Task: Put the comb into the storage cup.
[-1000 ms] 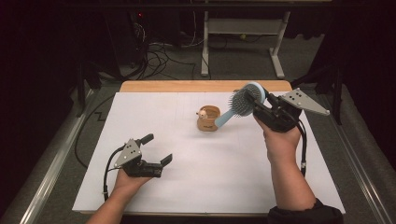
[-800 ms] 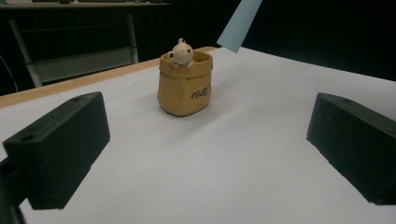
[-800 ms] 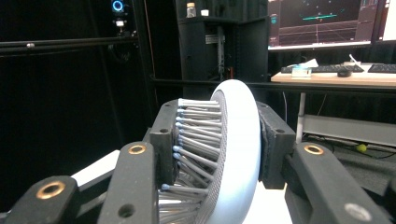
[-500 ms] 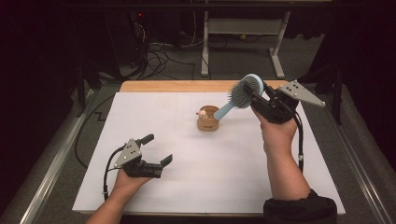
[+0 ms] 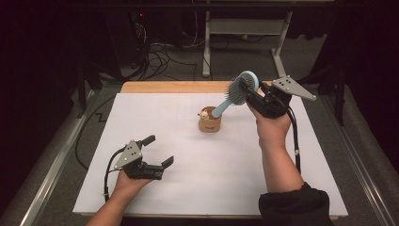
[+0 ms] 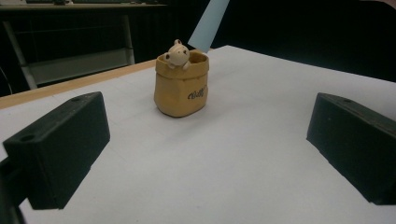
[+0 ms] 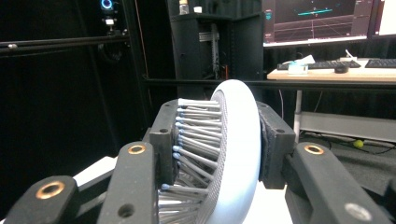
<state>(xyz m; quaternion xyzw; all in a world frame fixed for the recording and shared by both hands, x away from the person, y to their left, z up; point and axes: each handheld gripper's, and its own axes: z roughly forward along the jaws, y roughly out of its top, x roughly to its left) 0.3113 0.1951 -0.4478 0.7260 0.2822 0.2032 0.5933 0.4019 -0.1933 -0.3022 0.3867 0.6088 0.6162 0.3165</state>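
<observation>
now right tool clamps hairbrush head, handle in pot

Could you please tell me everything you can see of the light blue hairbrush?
The hairbrush is pale blue and looks plastic, with a rounded head and grey bristles tipped with small knobs. The right hand-held gripper is shut on its head, one jaw against the bristles, the other on the smooth back. It is held tilted above the table, handle slanting down to the mouth of the small tan pot; whether the tip touches the pot's inside cannot be told.
</observation>
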